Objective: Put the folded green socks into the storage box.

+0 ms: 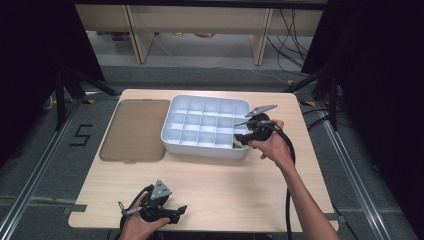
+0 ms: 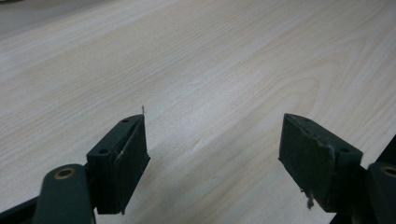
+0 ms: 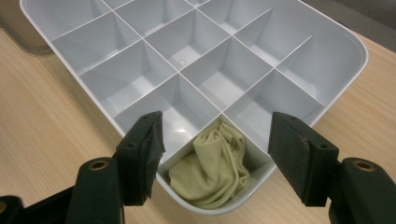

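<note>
Yellow-green cloth (image 3: pixel 212 170) lies bunched between right tool's (image 3: pixel 217 156) open jaws.

I see open tabletop (image 1: pixel 225 185) across the near half. The divided tray (image 1: pixel 172 142) blocks the far centre, the flat lid (image 1: pixel 132 130) lies left of it, and a narrow bare strip runs along the tray's right.

1. The cloth (image 3: pixel 212 170) is pale yellow-green, soft and crumpled into loose folds.
2. It lies bunched in a corner compartment of the white divided tray (image 3: pixel 70 70), the corner nearest the right gripper's camera, resting below the rim.
3. In the high view that compartment is at the tray's near right corner, where a bit of the cloth (image 1: pixel 240 144) shows.
</note>
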A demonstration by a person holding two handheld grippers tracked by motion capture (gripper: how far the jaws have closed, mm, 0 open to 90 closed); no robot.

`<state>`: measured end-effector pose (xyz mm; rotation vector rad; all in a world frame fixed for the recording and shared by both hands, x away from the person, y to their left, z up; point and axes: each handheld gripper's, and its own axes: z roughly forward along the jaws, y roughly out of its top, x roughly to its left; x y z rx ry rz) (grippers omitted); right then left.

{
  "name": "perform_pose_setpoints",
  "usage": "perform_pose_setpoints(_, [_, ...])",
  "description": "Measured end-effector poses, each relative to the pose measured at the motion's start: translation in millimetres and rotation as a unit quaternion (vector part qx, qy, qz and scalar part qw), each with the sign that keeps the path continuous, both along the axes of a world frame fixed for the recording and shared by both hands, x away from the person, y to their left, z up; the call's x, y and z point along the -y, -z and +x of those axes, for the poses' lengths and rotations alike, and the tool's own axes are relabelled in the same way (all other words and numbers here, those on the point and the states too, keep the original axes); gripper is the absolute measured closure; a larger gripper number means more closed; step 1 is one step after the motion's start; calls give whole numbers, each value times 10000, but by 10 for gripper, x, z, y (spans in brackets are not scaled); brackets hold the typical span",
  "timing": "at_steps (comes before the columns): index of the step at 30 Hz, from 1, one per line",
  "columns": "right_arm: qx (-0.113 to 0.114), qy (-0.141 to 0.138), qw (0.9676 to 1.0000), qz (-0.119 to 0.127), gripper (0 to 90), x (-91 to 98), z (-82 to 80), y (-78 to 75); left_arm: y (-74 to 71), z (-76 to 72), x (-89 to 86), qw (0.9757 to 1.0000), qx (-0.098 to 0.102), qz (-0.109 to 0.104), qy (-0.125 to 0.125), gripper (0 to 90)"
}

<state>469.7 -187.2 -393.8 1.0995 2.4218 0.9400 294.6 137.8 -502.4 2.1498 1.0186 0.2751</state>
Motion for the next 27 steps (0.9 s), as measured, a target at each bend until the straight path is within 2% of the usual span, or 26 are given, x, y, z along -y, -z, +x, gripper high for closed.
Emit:
perform_pose_setpoints(1, [-57, 13, 10000, 32, 361, -7, -13, -9, -1, 0, 0, 10000, 3, 3, -1, 230])
perform_pose_setpoints(3, [-34, 14, 10000, 38, 360, -9, -25, -13, -2, -1, -1, 10000, 5, -2, -3, 230])
perform_pose_setpoints(5, [65, -64, 10000, 26, 359, -2, -24, -12, -2, -1, -2, 10000, 6, 5, 0, 230])
perform_pose_setpoints(6, [-38, -9, 10000, 79, 359, -12, -44, -23, -2, -1, -2, 10000, 6, 5, 0, 230])
perform_pose_setpoints(7, [-38, -9, 10000, 79, 359, -12, -44, -23, -2, -1, 0, 10000, 4, 0, -3, 230])
perform_pose_setpoints(8, [123, -161, 9998, 18, 355, 2, -43, -14, -2, -1, -1, 10000, 6, -2, -4, 230])
perform_pose_setpoints(10, [40, -36, 9999, 86, 350, -4, -72, -21, -3, -1, -1, 10000, 7, -1, -3, 231])
perform_pose_setpoints(15, [108, -49, 9998, 156, 332, 30, -112, -15, -1, -3, 5, 10000, 18, 9, -21, 230])
perform_pose_setpoints(17, [249, -9, 9993, 287, 325, 35, -127, 6, 8, -4, 17, 9999, 64, -41, -109, 228])
perform_pose_setpoints(18, [224, 36, 9993, 282, 322, 40, -140, 2, 6, -3, 17, 9999, 71, -39, -114, 228])
perform_pose_setpoints(20, [226, -78, 9994, 246, 311, 65, -158, -14, 7, -3, 17, 9999, 91, -40, -126, 229])
perform_pose_setpoints(21, [129, -15, 9996, 243, 306, 73, -188, -32, 2, -8, 19, 9999, 99, -24, -137, 229])
perform_pose_setpoints(23, [108, 10, 9994, 326, 303, 76, -225, -45, -16, -5, 0, 9999, 98, 99, 6, 229])
perform_pose_setpoints(24, [195, -40, 9992, 356, 300, 77, -240, -35, -23, 1, -16, 9997, 97, 210, 69, 229])
perform_pose_setpoints(27, [186, -14, 9988, 448, 292, 80, -304, -46, -19, -2, -6, 9999, 106, 116, 33, 229])
